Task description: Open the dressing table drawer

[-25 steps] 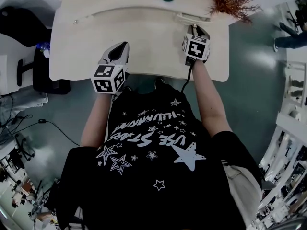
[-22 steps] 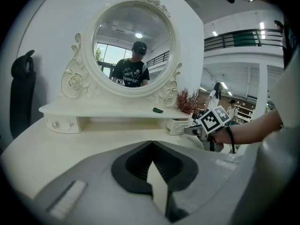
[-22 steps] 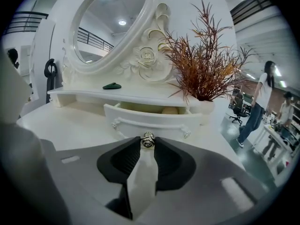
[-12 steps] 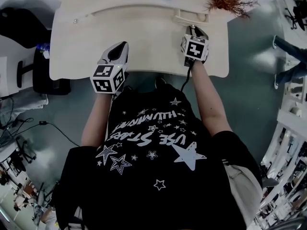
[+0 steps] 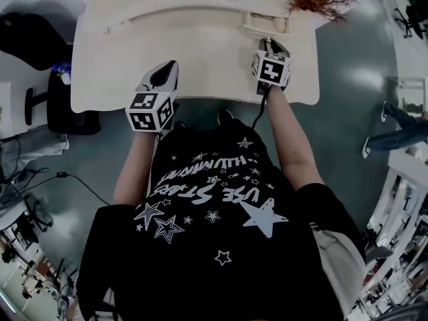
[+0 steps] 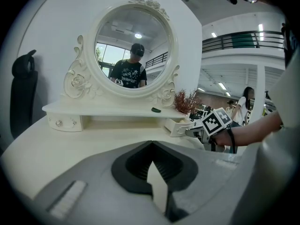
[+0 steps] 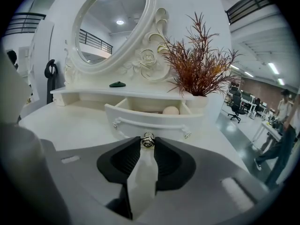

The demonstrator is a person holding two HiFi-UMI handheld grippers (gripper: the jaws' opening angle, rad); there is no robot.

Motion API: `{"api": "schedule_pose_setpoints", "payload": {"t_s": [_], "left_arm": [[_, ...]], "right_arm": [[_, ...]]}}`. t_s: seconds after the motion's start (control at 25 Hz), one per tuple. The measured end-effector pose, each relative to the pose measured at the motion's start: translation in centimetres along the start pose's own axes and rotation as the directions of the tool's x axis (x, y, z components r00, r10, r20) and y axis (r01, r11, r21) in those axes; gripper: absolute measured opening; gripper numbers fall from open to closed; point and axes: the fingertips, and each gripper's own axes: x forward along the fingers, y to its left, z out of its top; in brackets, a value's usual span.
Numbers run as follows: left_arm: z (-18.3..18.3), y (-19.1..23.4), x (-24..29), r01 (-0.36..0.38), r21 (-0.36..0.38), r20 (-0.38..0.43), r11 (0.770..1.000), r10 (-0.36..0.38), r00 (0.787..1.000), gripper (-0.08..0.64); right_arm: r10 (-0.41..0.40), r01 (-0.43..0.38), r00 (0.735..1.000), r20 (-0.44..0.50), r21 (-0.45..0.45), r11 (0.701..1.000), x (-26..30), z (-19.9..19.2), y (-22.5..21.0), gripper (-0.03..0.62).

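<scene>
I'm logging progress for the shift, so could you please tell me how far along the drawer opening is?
Done: the drawer is already partly out, enough to show a round pale object inside. In hand: the right tool is shut on the drawer's knob; the left tool is shut and holds nothing. Left: probably pulling the drawer further out, then letting go.

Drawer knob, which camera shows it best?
The right gripper view: the knob sits close-up, pinched between the jaws of the right gripper. The head view shows only the open drawer, the gripper covering the knob; the left gripper view shows the drawer small, knob unseen.
</scene>
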Motion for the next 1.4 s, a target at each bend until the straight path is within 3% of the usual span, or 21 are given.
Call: {"api": "schedule_pose_setpoints", "payload": {"t_s": [0.48, 0.6, 0.84, 1.08, 1.28, 1.4], "left_arm": [[0.0, -0.7, 0.5, 0.011, 0.003, -0.01, 1.0, -0.011, 1.0, 0.0], [0.3, -1.2, 0.8, -0.006, 0.0, -0.007, 1.0, 0.006, 1.0, 0.0], [0.0, -2.4, 0.7, -0.107, -0.051, 0.025, 0.993, 0.108, 0.994, 0.0], [-2.8, -3.2, -0.4, -0.212, -0.136, 0.028, 0.968, 0.217, 0.976, 0.0], [-4.2, -4.7, -2.1, -0.252, -0.152, 0.031, 0.956, 0.259, 0.965, 0.0], [-5.1, -5.6, -4.2, -0.3, -0.18, 0.049, 0.937, 0.313, 0.949, 0.0]], "right_arm": [[0.007, -0.007, 1.0, 0.01, 0.009, 1.0, -0.3, -0.2, 0.1, 0.126], [0.023, -0.023, 0.999, 0.031, -0.004, 1.0, -0.6, 0.4, -0.1, 0.177], [0.087, -0.085, 0.995, 0.046, -0.047, 0.995, -1.2, 0.6, -0.6, 0.216], [0.178, -0.172, 0.983, 0.047, -0.112, 0.979, -1.0, 0.2, 0.6, 0.224], [0.218, -0.21, 0.975, 0.049, -0.125, 0.97, -1.6, -0.3, 1.2, 0.221], [0.24, -0.231, 0.969, 0.051, -0.134, 0.964, -2.2, -0.5, 1.6, 0.224]]}}
